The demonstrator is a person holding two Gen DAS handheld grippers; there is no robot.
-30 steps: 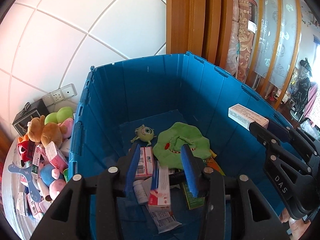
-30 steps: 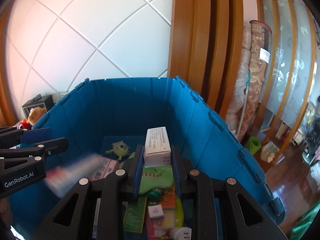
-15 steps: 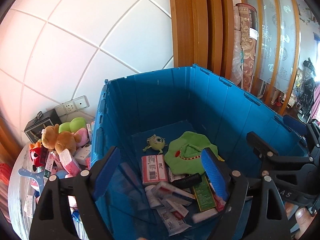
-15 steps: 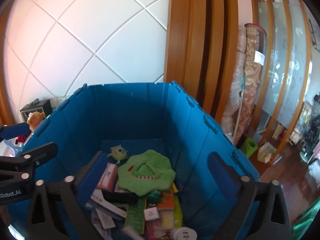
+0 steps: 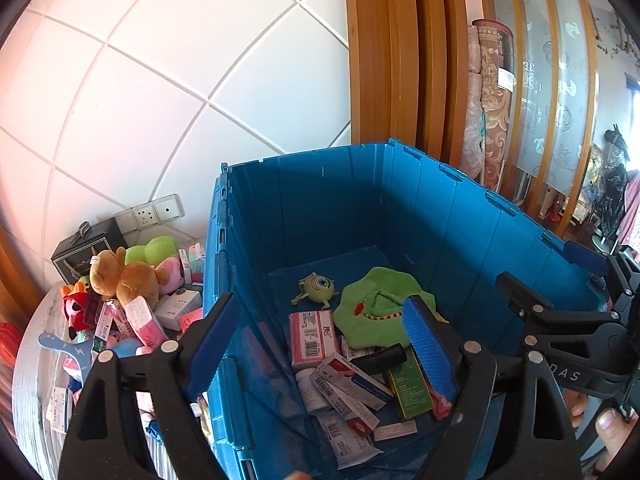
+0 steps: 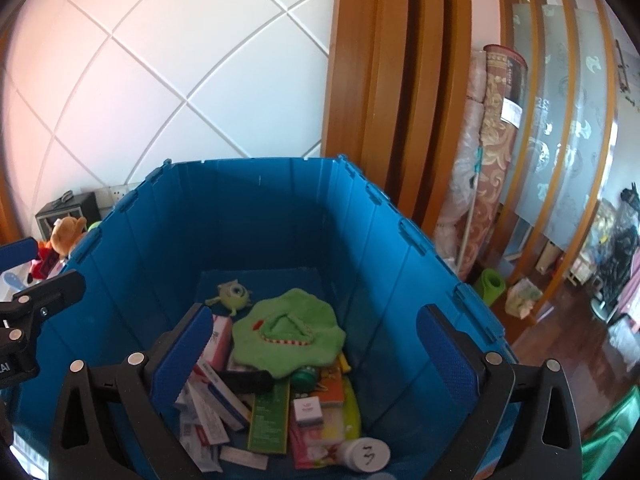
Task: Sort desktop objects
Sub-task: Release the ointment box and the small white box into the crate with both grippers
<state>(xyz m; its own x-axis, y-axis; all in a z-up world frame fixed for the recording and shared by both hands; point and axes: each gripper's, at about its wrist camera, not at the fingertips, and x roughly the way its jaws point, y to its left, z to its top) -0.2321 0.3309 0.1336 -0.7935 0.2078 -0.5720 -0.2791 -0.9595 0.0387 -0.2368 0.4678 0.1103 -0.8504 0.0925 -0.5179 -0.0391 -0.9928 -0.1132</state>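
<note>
A deep blue plastic crate stands against the white tiled wall. Inside, a green one-eyed monster toy lies at the back, a green plush cloth just right of it, and boxes and tubes in front. Left of the crate, a brown teddy bear tops a pile on the round tabletop.

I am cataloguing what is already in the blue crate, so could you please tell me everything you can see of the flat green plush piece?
The green plush piece is a flat, soft, fleecy item with a wavy, scalloped edge. A triangular raised seam, trimmed red and white like a toothed mouth, sits at its middle, with a small red mark beside it. It lies spread out in the blue crate, draped over boxes and other items. A black cylinder lies at its near edge. The small one-eyed green monster toy lies just beyond it. Neither gripper touches it.
</note>
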